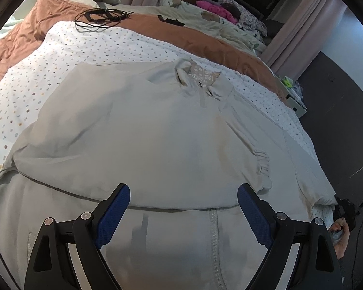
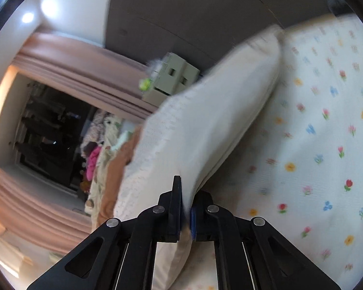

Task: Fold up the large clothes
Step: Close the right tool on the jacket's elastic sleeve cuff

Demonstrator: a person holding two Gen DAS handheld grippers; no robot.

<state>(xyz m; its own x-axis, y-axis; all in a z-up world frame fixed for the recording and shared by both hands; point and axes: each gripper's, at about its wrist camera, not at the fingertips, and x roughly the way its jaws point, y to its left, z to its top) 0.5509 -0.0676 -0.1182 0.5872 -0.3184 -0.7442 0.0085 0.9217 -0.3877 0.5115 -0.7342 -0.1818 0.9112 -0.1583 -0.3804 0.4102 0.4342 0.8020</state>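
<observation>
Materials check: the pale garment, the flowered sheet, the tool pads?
Garment: looks like soft matte woven or knit fabric; drapes, creases, ribbed cuff. Flowered sheet: probably printed cotton, matte. Left tool pads: blue textured rubber or plastic, going by the fine grid.

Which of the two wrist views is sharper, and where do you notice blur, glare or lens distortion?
Left wrist view: sharp, evenly lit; the fisheye bulges the pale jacket and bed outward, with a dark rim at the corners. Right wrist view: motion-smeared, worst along the cream fabric pinched by the right gripper and on the flowered sheet; two bright light spots glare at upper left.
</observation>
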